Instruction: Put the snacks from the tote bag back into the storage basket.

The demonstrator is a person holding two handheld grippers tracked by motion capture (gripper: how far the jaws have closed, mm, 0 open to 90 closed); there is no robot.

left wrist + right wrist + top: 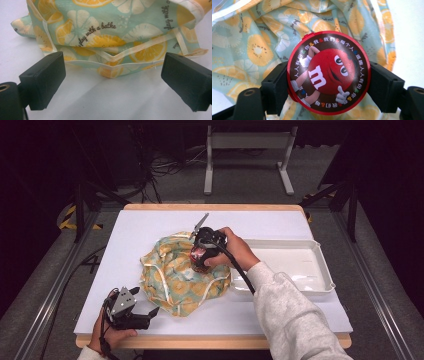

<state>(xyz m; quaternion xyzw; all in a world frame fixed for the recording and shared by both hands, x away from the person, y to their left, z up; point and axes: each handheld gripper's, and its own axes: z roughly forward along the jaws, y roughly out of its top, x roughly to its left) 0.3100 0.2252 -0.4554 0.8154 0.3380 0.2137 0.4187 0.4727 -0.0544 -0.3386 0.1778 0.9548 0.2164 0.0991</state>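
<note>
White table w/ wood edge is taking up most of the high view; a white tray is sitting on its right side, looking empty or nearly so. Left of the tray, touching or overlapping its near-left corner, a crumpled citrus-print cloth (mint w/ orange slices, cream piping along the hems, maybe a bag, can't tell) is lying roughly mid-table.

Key relation: the right gripper is hovering over the cloth's upper right part, carrying a round red candy tin. In the right gripper view the tin's printed face is pointing at the camera, its flat disc standing across the jaws, w/ cloth directly behind and beyond it. So the tin's probably going down onto or into the cloth, which is lying straight ahead of that claw; right hand is by far the nearer one.

Right claw: jaws are clamping the tin's rim on both sides, about tin-width apart.

Left gripper is resting near the table's front-left corner, just beside the cloth's near edge. Its jaws are standing wide apart, gripping nothing; in its own view the folded hem is lying ahead between them, not touched.
</note>
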